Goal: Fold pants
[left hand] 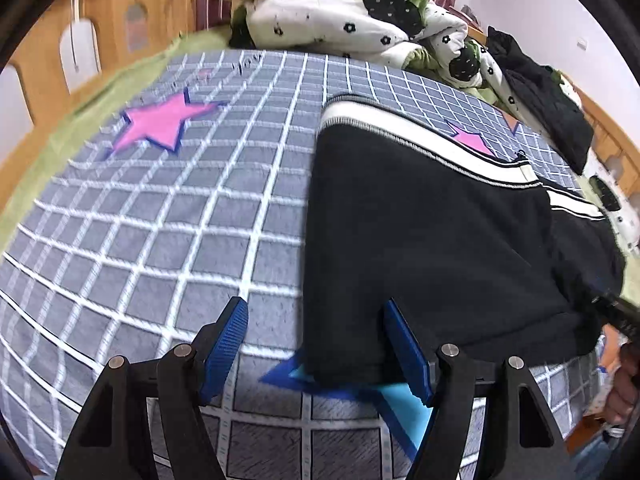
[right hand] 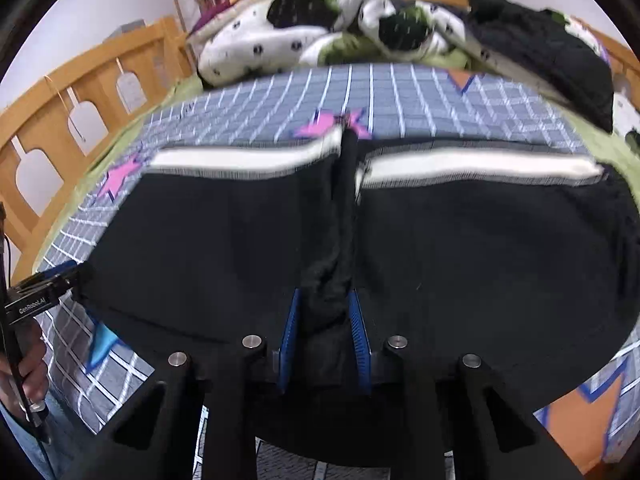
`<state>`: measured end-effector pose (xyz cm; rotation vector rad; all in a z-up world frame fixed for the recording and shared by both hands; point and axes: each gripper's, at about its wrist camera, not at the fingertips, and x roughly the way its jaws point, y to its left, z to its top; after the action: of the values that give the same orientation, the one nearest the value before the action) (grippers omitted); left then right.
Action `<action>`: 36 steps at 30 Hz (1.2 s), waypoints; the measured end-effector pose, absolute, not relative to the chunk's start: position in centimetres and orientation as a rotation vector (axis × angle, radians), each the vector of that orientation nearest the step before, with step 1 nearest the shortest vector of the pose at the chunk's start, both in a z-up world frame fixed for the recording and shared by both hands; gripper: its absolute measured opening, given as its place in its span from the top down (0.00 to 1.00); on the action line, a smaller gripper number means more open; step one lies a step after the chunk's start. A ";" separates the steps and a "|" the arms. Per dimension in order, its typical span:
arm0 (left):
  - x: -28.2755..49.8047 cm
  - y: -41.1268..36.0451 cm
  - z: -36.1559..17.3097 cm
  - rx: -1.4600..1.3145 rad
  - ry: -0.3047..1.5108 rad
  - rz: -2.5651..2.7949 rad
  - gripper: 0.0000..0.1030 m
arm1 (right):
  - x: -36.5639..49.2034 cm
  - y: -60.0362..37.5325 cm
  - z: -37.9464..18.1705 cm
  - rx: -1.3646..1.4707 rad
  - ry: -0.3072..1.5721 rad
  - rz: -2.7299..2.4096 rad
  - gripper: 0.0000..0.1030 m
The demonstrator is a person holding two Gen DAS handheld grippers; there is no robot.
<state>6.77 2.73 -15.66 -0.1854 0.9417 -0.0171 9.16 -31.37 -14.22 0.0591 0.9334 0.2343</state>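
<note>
Black pants [left hand: 432, 240] with a white side stripe lie on the grey checked bed sheet [left hand: 160, 220]. My left gripper [left hand: 316, 344] is open; the pants' near left corner lies between its blue fingers, the right finger resting on the cloth. In the right wrist view the pants [right hand: 480, 248] fill the middle, both legs spread side by side. My right gripper [right hand: 324, 332] is shut on a bunched fold of the pants at the middle of the near edge. The left gripper [right hand: 44, 288] shows at the pants' left corner.
A crumpled white, green and black quilt [left hand: 360, 20] and a dark garment [left hand: 548, 108] lie at the far end of the bed. A wooden bed rail [right hand: 72, 100] runs along the left. The sheet has pink stars [left hand: 160, 124].
</note>
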 end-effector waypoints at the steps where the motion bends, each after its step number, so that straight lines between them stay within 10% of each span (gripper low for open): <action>1: 6.8 2.9 -15.7 -0.199 0.948 -0.026 0.33 | 9.1 -31.3 -14.8 0.067 0.957 0.243 0.77; 11: 6.3 5.5 -14.0 -0.271 0.908 -0.046 0.34 | 5.9 -35.2 -11.8 0.285 0.858 0.274 1.00; 15: 6.5 6.0 -14.0 -0.321 0.911 -0.063 0.34 | 6.2 -35.3 -12.4 0.287 0.882 0.275 0.94; 19: 6.5 5.4 -14.3 -0.292 0.915 -0.063 0.34 | 6.6 -33.1 -12.2 0.203 0.840 0.269 0.61; 25: 6.3 5.2 -13.9 -0.255 0.903 -0.053 0.34 | 8.2 -30.8 -13.4 0.072 0.847 0.240 0.88; 36: 6.6 7.4 -14.1 -0.328 0.909 -0.039 0.34 | 7.0 -32.0 -14.7 0.122 0.967 0.328 0.76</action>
<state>6.65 7.35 -14.06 -0.3283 0.9093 -0.0391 7.02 -32.03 -14.68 0.1220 0.9668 0.3278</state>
